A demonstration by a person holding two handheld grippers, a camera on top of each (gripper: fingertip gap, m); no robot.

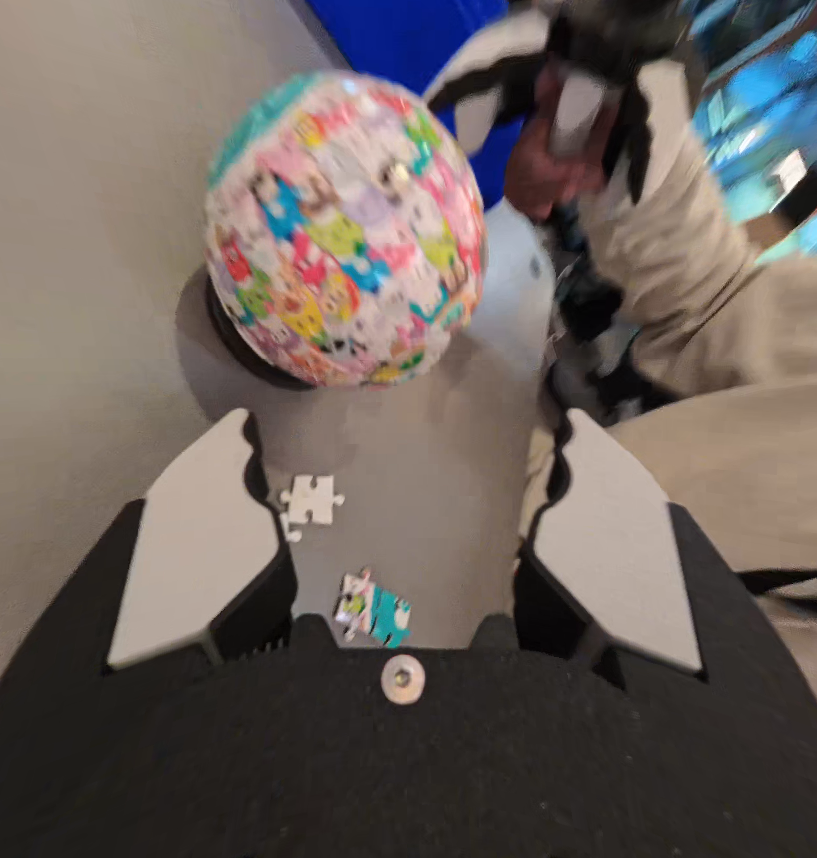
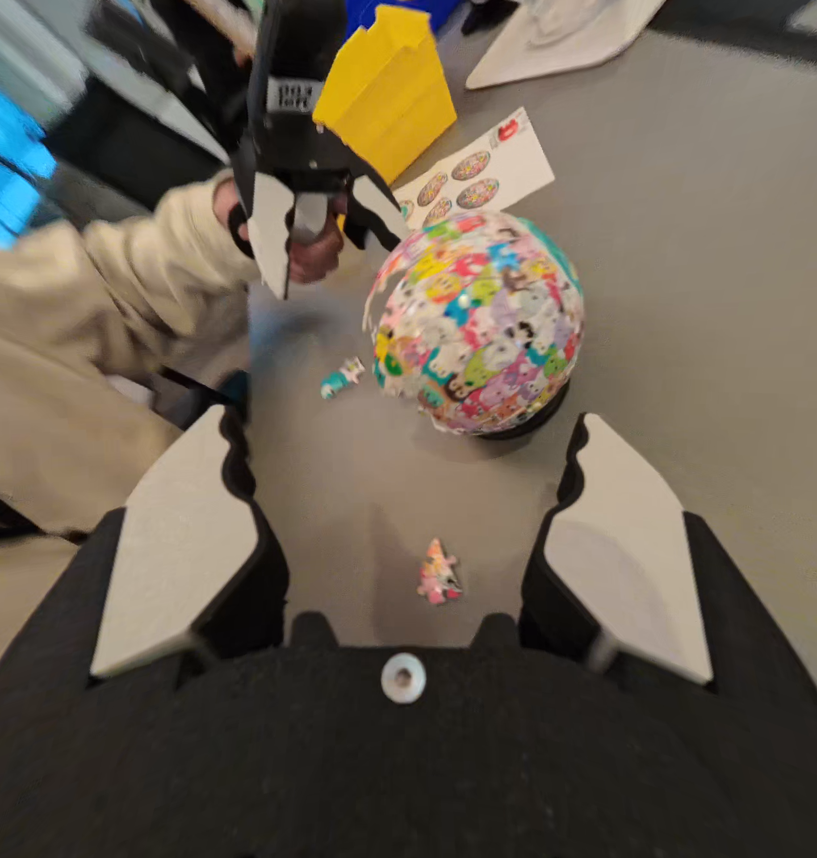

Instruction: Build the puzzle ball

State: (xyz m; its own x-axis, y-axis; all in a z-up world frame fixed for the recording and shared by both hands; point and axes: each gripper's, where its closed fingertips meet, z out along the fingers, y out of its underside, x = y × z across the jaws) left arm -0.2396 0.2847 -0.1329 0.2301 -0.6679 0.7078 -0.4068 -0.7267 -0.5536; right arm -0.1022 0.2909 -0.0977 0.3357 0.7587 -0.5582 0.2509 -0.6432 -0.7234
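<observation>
Fingers (image 1: pixel 202 534) of both grippers gape wide and empty over thin, light loose pieces (image 2: pixel 438 573), best pinched by their edges; the hollow ball (image 2: pixel 478 320) looks fragile.

- Left gripper (image 1: pixel 404 436) is hanging above the surface, angled downward, its jaws standing wide apart and gripping nothing.
- Right gripper (image 2: pixel 404 441) is hovering likewise, jaws spread wide and bare.
- A hand (image 2: pixel 316 253) in a cream sleeve (image 2: pixel 118 297) is clasping the left gripper's handle, seen from the right wrist view.
</observation>
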